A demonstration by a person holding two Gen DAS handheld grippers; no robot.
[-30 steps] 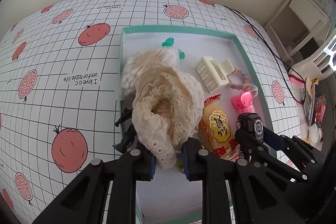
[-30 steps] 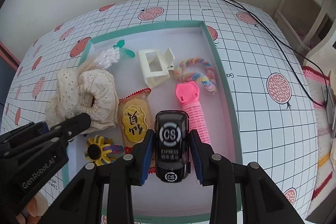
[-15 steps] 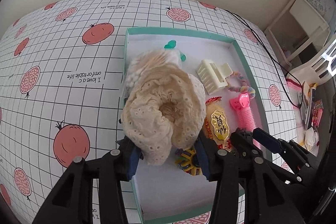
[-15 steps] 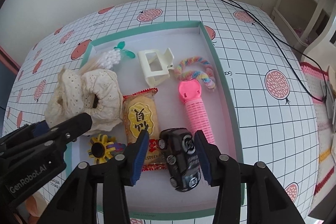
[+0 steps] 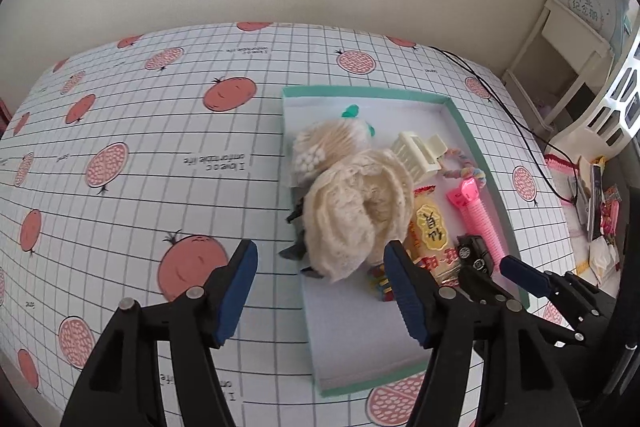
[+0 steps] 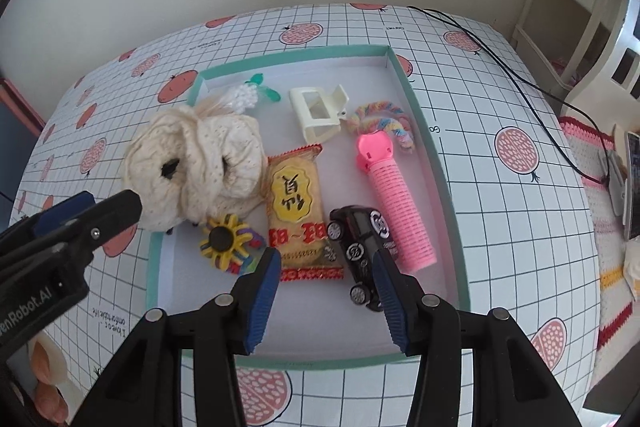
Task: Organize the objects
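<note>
A cream lace cloth (image 5: 356,211) lies bunched over the left rim of the teal-edged tray (image 5: 360,93). My left gripper (image 5: 320,259) hangs just in front of it, its jaws opening wide, and the pads do not touch the cloth. In the right wrist view the cloth (image 6: 192,159) covers the tray's (image 6: 296,55) left side. A black toy car (image 6: 358,247) lies tipped on its side on the tray floor, between a yellow snack packet (image 6: 296,203) and a pink hair roller (image 6: 396,203). My right gripper (image 6: 326,263) stands open just short of the car, holding nothing.
Also in the tray are a cream claw clip (image 6: 316,111), a rainbow rope tie (image 6: 384,119), a bag of cotton swabs (image 6: 240,99) and a yellow spiky toy (image 6: 224,243). A black cable (image 6: 520,87) crosses the pomegranate-print tablecloth. White furniture (image 5: 560,59) stands at the right.
The left jaws opened and let go of the cloth, then drew back and up. The right jaws let go of the car, which tipped onto its side, and pulled back.
</note>
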